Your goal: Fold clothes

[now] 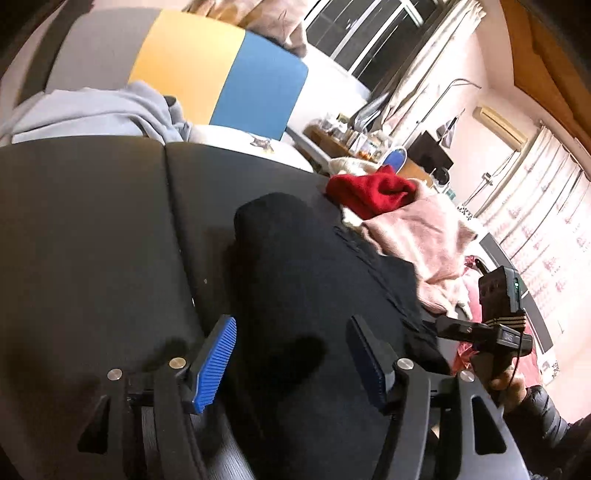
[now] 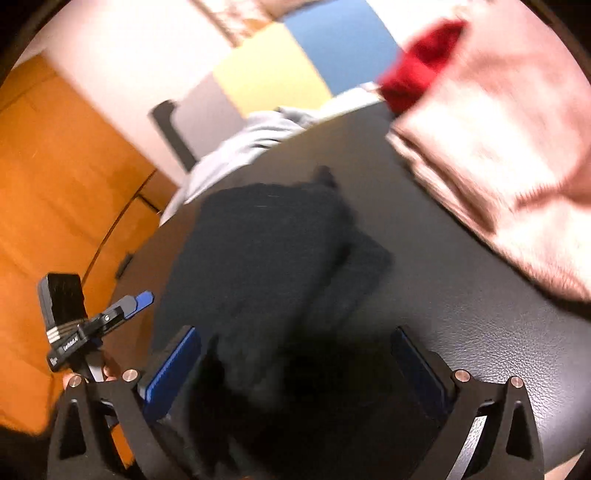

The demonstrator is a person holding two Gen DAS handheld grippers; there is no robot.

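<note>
A dark, leathery surface (image 1: pixel 92 240) fills most of both views, with a seam running down it in the left wrist view. Closest to the left camera, the left hand-held gripper (image 1: pixel 291 354) has its two blue pads wide apart, with nothing pinched between them. It hangs over a black garment (image 1: pixel 314 280) that lies folded flat on the surface. Low at the right edge of that view you can see the right hand (image 1: pixel 509 387) holding the other tool, which has a black box on top. In the right wrist view, the right hand-held gripper (image 2: pixel 295 369) is spread wide too, with the near end of the black garment (image 2: pixel 266 258) lying between and below its pads; this view is blurry, so I cannot tell if the pads touch the cloth. The left tool's blue tip shows at the left edge there. A little farther on, a pink garment (image 1: pixel 417 236) lies in a heap at the edge of the surface, just beside the black one. A red garment (image 1: pixel 373 194) sits on top of the pink heap. On the far left, a pale grey garment (image 1: pixel 96 114) lies bunched up past the back edge of the surface. Behind it stands a panel (image 1: pixel 218 77) in grey, yellow and blue. Farthest back are a window (image 1: pixel 369 33) with dark glass and long pale curtains (image 1: pixel 417 85).
</note>
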